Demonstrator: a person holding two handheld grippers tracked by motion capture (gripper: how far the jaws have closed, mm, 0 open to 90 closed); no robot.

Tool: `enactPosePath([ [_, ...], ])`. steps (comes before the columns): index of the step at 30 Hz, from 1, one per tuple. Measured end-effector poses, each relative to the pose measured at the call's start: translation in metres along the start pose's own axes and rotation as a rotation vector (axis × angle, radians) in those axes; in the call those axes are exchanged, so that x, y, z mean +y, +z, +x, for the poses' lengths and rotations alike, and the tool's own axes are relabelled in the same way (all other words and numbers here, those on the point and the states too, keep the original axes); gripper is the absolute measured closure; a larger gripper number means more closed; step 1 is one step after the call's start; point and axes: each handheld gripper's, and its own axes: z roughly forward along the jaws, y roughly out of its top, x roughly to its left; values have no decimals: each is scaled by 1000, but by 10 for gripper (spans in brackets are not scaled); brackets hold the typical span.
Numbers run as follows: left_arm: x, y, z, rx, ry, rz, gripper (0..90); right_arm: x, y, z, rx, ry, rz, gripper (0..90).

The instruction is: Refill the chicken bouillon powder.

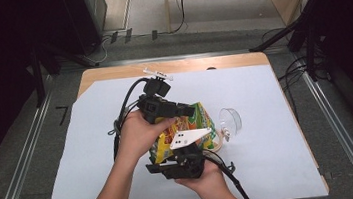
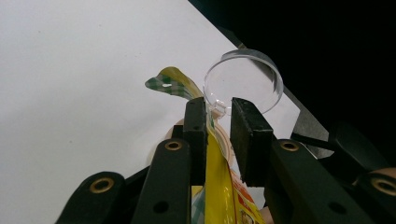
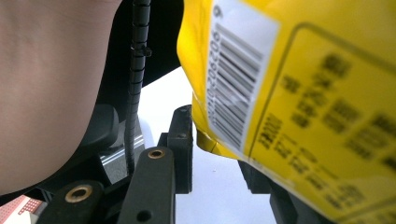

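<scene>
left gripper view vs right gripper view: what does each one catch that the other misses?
Left gripper view alone: a clear plastic cup lying past the tool tips, and the packet's green-checked top edge. A gap shows between the packet and one jaw.

Right gripper view alone: the barcode label on the packet, blurred print beside it, a black cable and part of a hand.

Both: the yellow snack packet between black jaws, above the white table cover.

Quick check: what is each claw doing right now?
Left claw: jaws apart around the yellow bag's top edge; grip cannot be told.
Right claw: yellow bag between its jaws; grip cannot be told.
</scene>
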Motion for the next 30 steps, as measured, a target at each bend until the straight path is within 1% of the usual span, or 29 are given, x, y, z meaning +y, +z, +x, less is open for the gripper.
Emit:
enactPosePath([
  [6,0,1,0,1,0,2,765,0,0,0,-1,4,1,701],
  [15,0,1,-1,0,2,-4,764,0,0,-1,-8,-6,3,707],
  [17,0,2,-1,4,2,4,765,0,0,-1,-7,-3,3,707],
  [23,1,1,-1,3,3,7,766,0,0,-1,-8,-2,1,711],
  [27,1,1,-2,5,6,-1,764,0,0,-2,-11,-12,2,723],
  [30,1,1,-2,6,7,2,764,0,0,-3,-14,-17,0,723],
])
